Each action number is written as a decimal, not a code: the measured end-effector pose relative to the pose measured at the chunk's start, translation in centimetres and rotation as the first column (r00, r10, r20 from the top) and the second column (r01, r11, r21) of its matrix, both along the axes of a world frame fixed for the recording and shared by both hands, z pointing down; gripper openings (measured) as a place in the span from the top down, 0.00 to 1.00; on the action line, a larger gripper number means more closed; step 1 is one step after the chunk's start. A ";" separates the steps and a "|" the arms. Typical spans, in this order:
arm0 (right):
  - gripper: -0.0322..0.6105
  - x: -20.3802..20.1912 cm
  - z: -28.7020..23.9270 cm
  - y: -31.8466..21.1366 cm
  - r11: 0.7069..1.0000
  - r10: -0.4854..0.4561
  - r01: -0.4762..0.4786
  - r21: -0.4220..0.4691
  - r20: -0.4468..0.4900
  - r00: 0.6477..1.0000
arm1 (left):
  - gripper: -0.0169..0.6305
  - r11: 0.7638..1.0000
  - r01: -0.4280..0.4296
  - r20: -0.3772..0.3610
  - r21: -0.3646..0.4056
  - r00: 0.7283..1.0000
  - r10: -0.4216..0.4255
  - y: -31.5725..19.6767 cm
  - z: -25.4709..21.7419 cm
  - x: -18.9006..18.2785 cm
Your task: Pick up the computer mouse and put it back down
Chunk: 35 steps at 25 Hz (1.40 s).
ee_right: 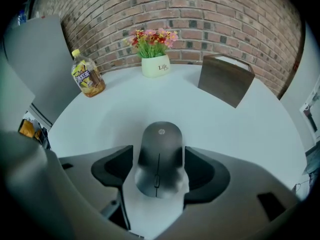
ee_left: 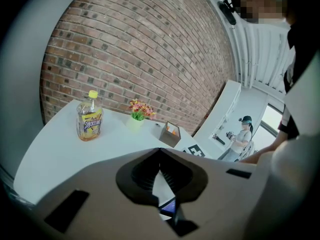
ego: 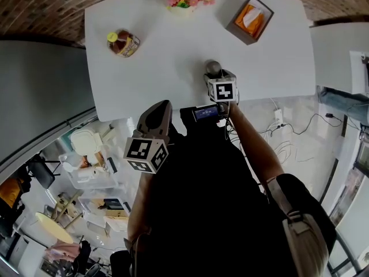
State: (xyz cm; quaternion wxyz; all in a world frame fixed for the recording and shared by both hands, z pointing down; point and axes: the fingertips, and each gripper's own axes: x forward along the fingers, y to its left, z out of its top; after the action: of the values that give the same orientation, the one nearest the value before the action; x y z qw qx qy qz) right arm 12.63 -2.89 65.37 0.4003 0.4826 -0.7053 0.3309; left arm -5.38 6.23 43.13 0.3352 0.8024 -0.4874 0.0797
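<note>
Right gripper, head view: the right gripper (ego: 214,74) reaches out over the white table (ego: 167,62), at the computer mouse (ego: 213,67) near the table's middle.
Left gripper, head view: the left gripper (ego: 160,106) is held off the table's near edge.
Left gripper view: its jaws are together with nothing between them. A juice bottle (ee_left: 89,122) stands far off.
Right gripper view: its jaws press both sides of the mouse. I cannot tell whether the mouse is lifted or resting.
</note>
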 end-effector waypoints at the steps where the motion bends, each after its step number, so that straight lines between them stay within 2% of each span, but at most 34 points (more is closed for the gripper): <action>1: 0.44 0.0 0.1 0.0 1.000 0.004 -0.004 -0.003 -0.002 1.000 | 0.96 1.000 0.003 0.000 0.000 1.000 -0.003 0.0 0.0 -0.1; 15: 0.44 0.1 0.8 -0.2 1.000 0.002 -0.003 -0.020 -0.041 0.999 | 0.96 1.000 0.002 -0.003 -0.006 1.000 -0.002 -0.3 0.2 -0.2; 35: 0.48 -0.1 0.8 -0.3 0.998 -0.041 0.039 -0.051 -0.042 0.998 | 0.96 1.000 -0.007 -0.011 -0.002 1.000 0.006 -0.7 0.2 0.3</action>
State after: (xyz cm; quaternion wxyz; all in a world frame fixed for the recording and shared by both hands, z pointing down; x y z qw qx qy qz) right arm 12.54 -3.18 66.19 0.4338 0.4652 -0.6975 0.3300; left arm -5.07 5.49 43.32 0.3385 0.8040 -0.4828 0.0769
